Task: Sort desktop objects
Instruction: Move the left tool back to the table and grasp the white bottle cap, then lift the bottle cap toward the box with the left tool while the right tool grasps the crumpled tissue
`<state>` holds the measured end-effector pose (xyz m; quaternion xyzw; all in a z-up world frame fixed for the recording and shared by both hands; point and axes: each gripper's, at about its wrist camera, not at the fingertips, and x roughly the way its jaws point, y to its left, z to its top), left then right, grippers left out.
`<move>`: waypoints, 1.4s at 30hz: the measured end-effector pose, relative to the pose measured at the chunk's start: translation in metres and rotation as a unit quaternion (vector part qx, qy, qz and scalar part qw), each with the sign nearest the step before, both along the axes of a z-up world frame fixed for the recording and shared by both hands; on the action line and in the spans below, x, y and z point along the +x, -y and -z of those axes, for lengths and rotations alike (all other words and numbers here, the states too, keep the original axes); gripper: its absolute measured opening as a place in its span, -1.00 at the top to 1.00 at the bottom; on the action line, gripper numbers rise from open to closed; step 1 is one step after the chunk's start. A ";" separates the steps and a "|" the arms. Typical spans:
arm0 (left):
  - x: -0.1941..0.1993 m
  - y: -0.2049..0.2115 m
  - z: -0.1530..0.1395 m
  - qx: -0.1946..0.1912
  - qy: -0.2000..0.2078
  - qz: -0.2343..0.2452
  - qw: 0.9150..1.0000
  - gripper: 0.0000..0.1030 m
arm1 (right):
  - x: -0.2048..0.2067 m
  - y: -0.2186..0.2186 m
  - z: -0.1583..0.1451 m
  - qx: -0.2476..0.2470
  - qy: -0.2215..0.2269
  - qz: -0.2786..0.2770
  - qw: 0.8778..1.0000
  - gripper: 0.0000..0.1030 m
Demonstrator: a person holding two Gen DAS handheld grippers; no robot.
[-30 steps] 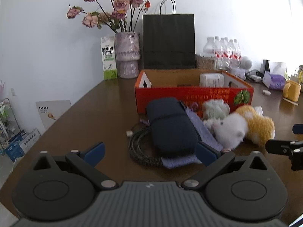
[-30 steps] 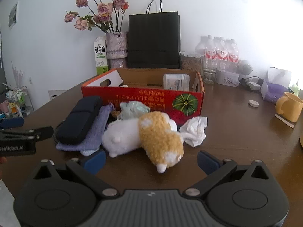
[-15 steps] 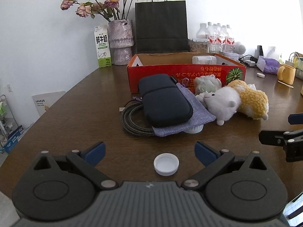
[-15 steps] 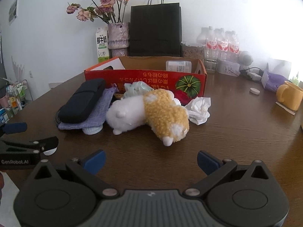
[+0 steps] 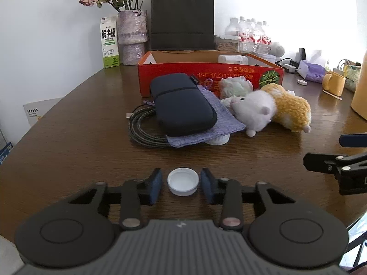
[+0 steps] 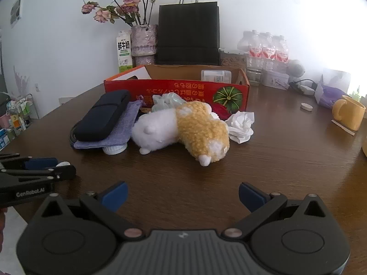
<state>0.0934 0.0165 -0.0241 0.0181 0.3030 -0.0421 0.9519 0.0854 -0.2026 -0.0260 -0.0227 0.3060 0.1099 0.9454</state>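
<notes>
Two blue fingers (image 5: 157,186) of the left gripper (image 5: 182,186), wide apart a second ago, are closing around a white bottle cap (image 5: 182,181) on the desk (image 5: 68,137) well short of the red cardboard box (image 5: 206,78), not yet pinching it, while the right gripper (image 6: 182,198) hangs wide open and empty, so sorting starts with the cap.

The left gripper (image 5: 182,185) is closing; a white cap (image 5: 182,181) lies on the table (image 5: 68,126) between its blue pads (image 5: 156,185), narrow gaps visible either side. Beyond, a dark case (image 5: 182,106) rests on a purple pouch (image 5: 220,126) beside a coiled cable (image 5: 142,130).
</notes>
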 end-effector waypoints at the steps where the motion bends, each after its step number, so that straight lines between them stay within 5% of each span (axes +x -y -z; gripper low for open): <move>1: 0.000 0.000 0.000 0.000 0.001 0.000 1.000 0.43 | 0.000 0.000 0.000 0.000 -0.001 0.000 1.000 -1.00; 14: 0.011 0.000 -0.040 -0.003 0.050 -0.010 0.999 0.44 | 0.013 0.015 -0.016 0.007 0.018 0.011 1.000 -1.00; 27: 0.067 0.015 -0.075 0.002 0.075 -0.018 0.997 0.44 | 0.075 0.050 -0.049 -0.016 0.038 0.038 0.998 -1.00; 34: 0.101 0.015 -0.076 0.001 0.054 -0.024 0.998 0.43 | 0.116 0.067 -0.047 -0.018 0.010 0.046 0.999 -1.00; 42: 0.132 0.010 -0.073 0.003 0.024 -0.030 0.999 0.44 | 0.159 0.070 -0.026 -0.017 -0.057 0.025 0.998 -0.65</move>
